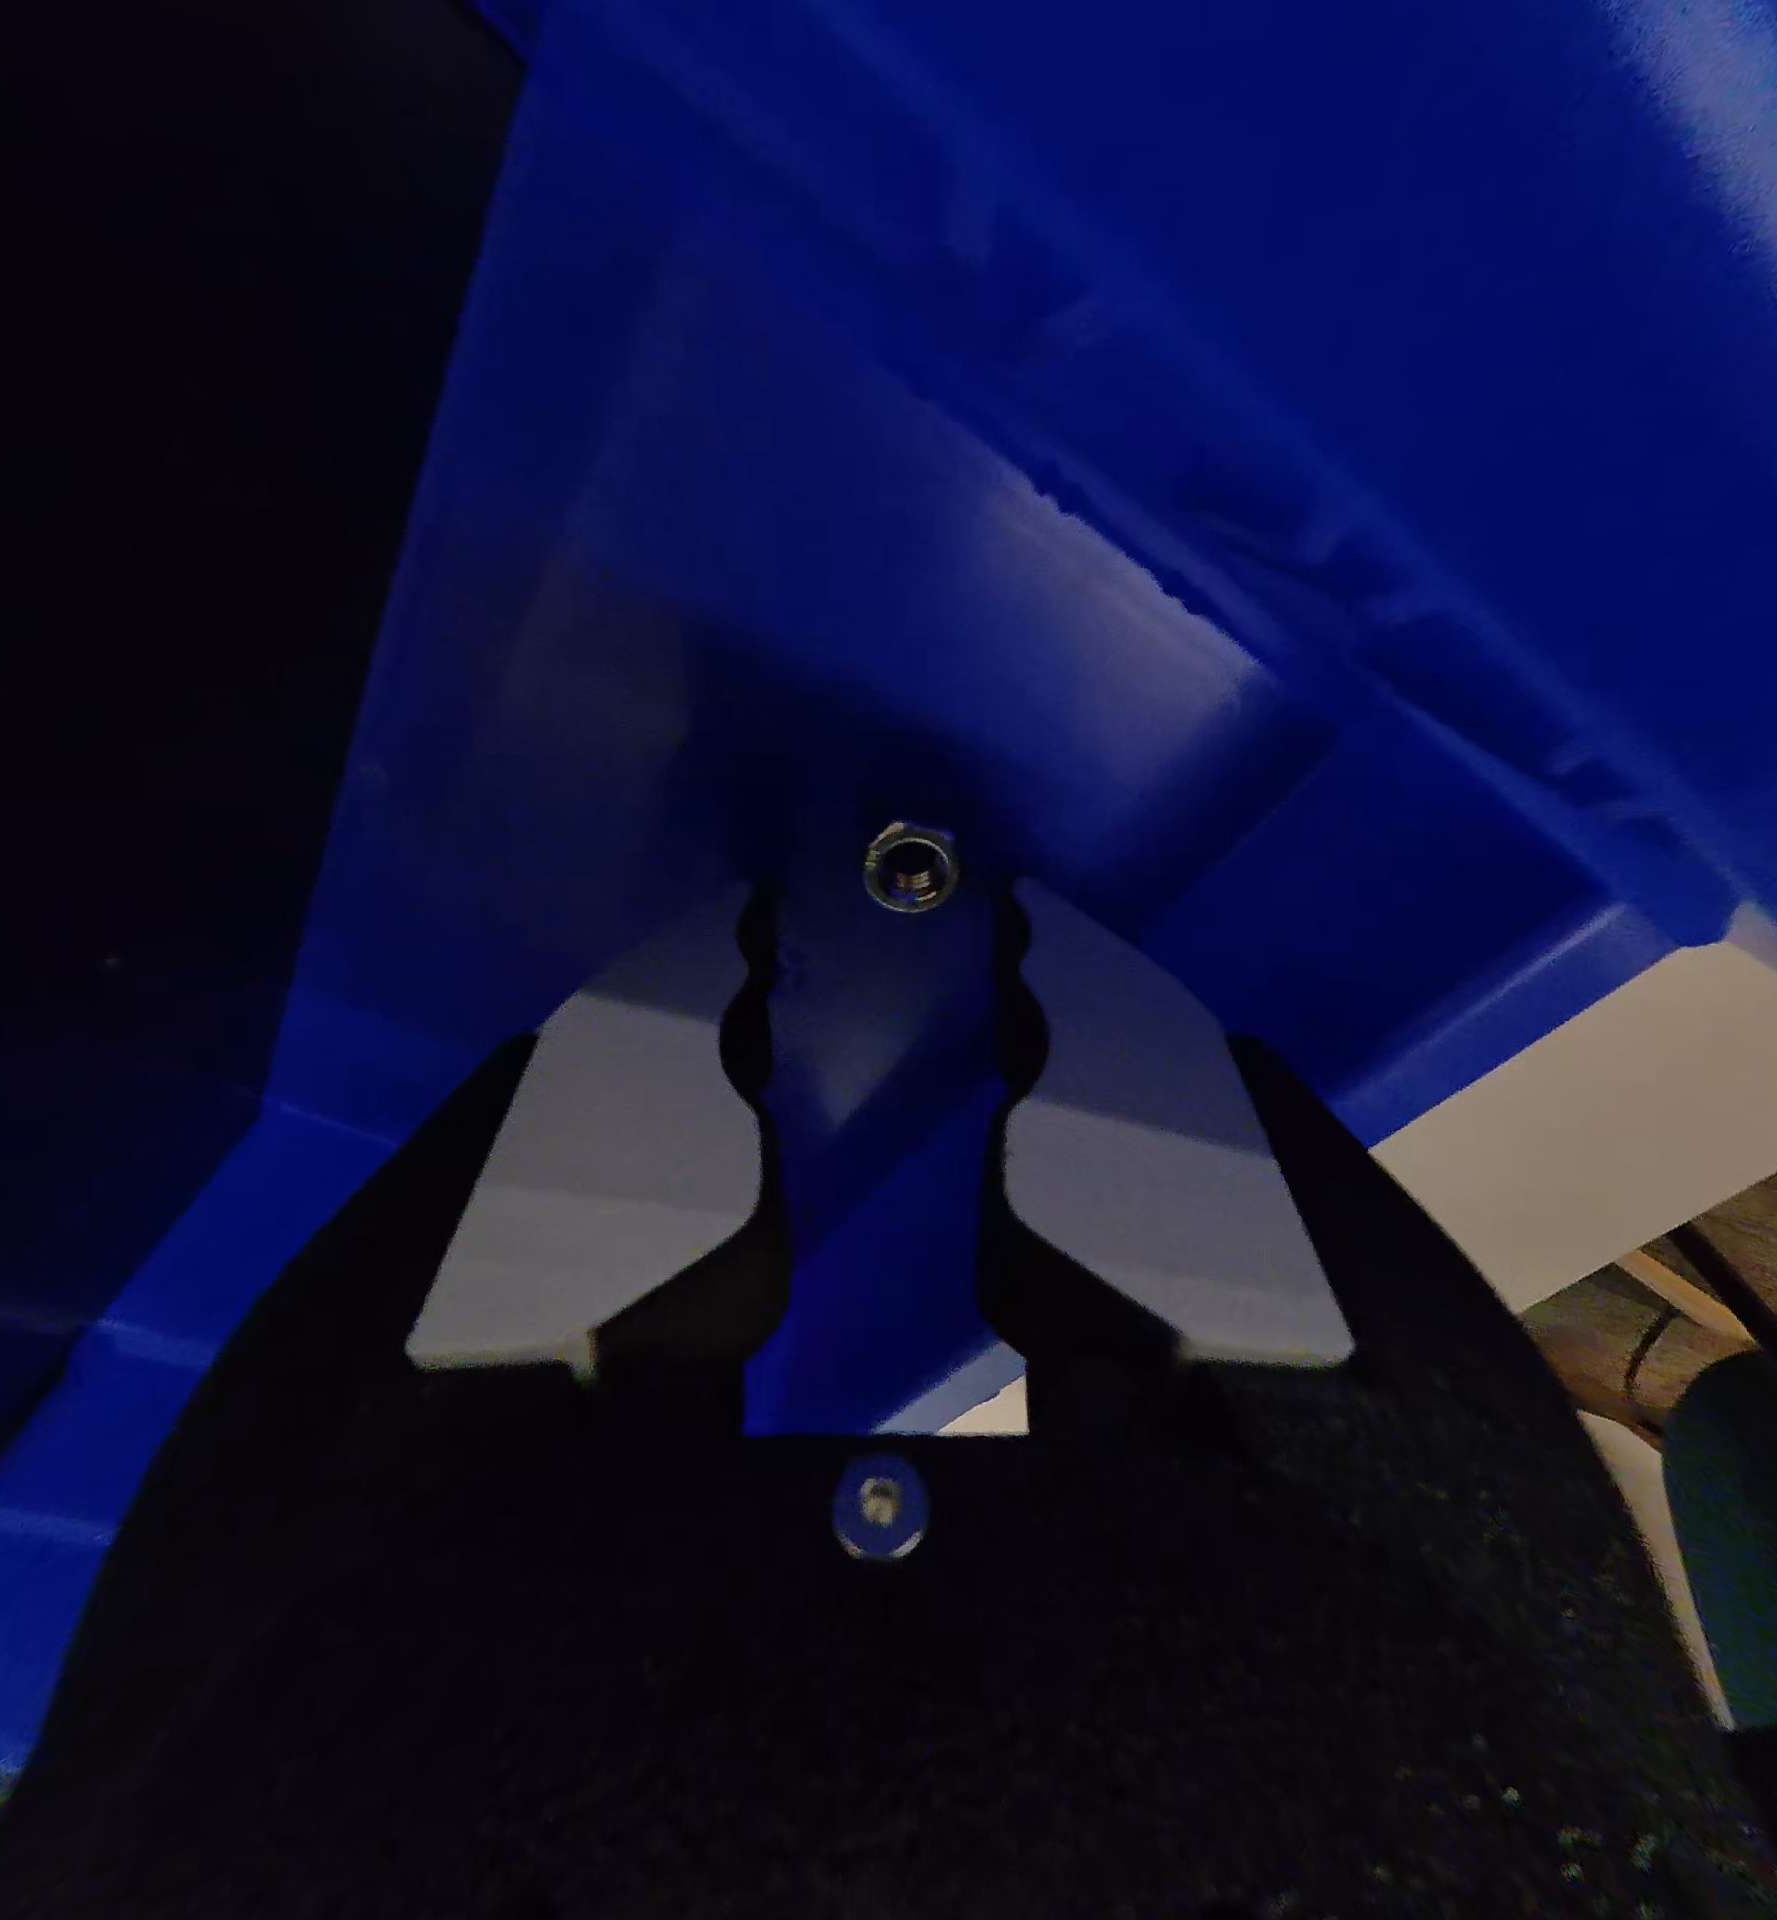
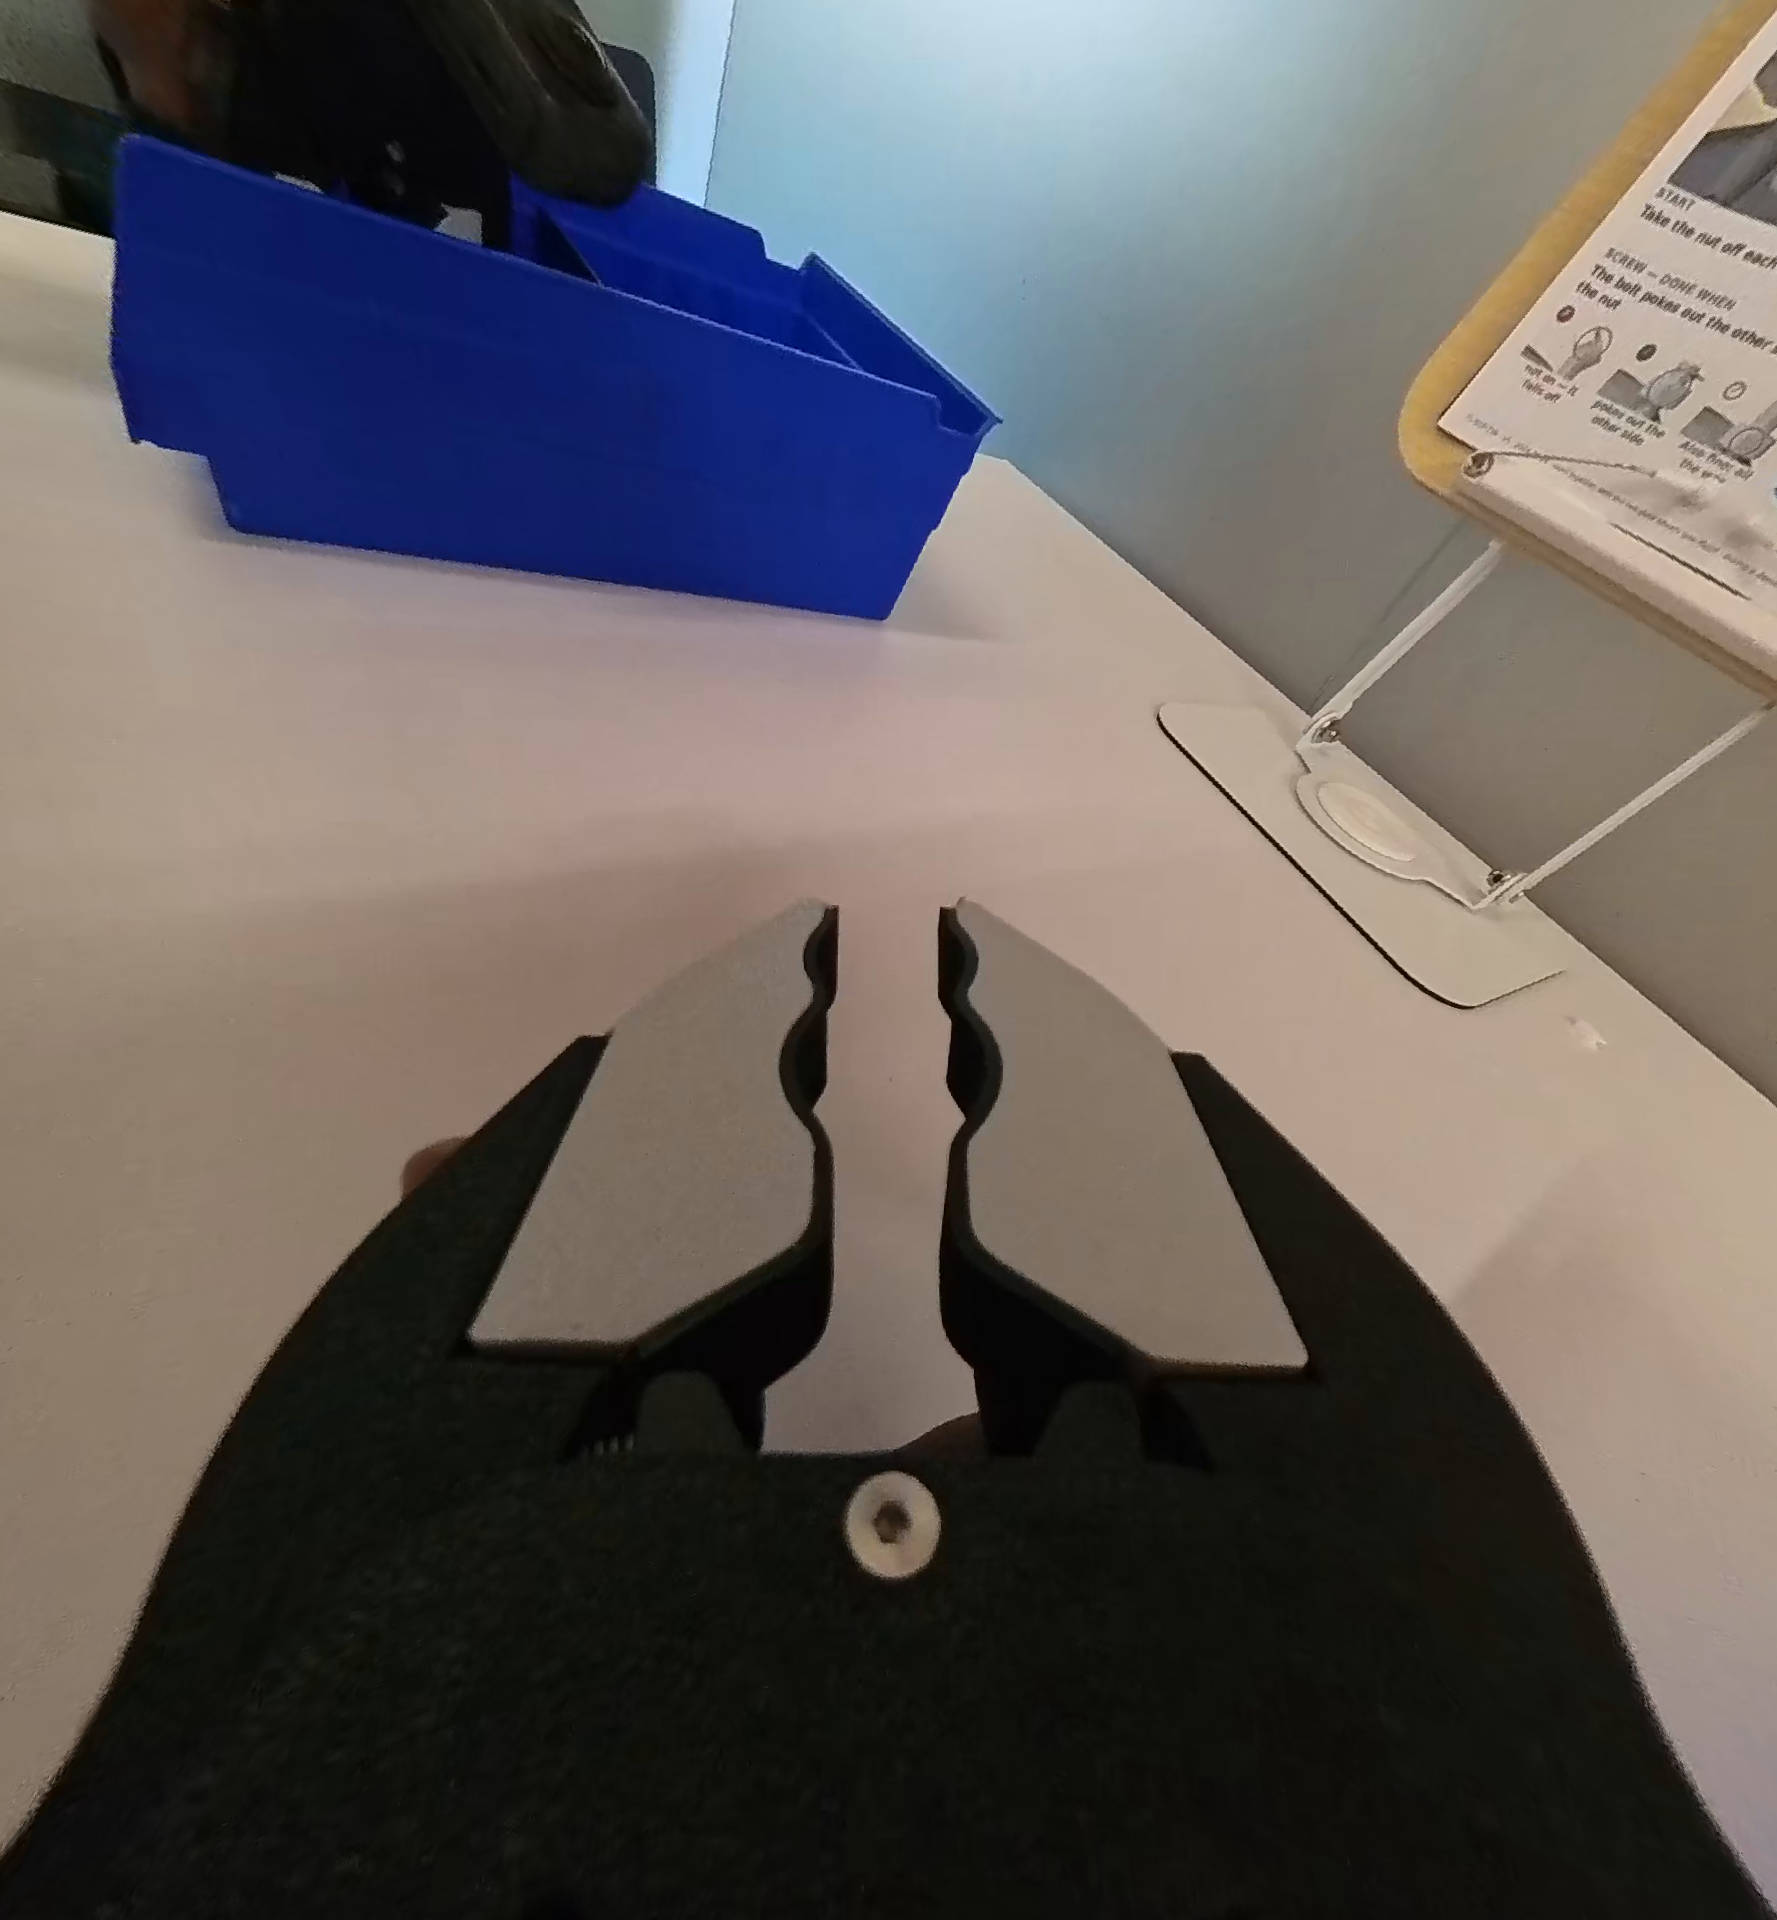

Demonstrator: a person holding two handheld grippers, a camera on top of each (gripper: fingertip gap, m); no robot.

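Right gripper: my right gripper [image 2: 888, 914] hangs over bare white table [image 2: 448, 831]; its jaws stand a little apart with nothing between them; the pads pinch nothing.

Left gripper: my left gripper [image 1: 884, 904] is down inside the blue bin [image 2: 510, 457]; its fingers are spread and a small metal nut [image 1: 908, 865] lies just beyond the tips, slightly right of the midline; I see no pad touching it, so it is not gripped.

Doing it well: in my judgement the tips sit short of the nut; I would want it centred between the pads and the pads square to its flats before any squeeze; the bin's sloped floor and the raised blue ridge [image 1: 1123, 644] just behind the nut leave little room, and a small nut can skid on smooth plastic.

Bin: open-topped, with an inner divider [image 2: 676, 281]; the only loose item I can see in it is the nut; the rest of its floor is dark or hidden.

Farther off: a white stand [image 2: 1383, 831] at the table's right edge carries a tilted board with a printed sheet [image 2: 1694, 343].
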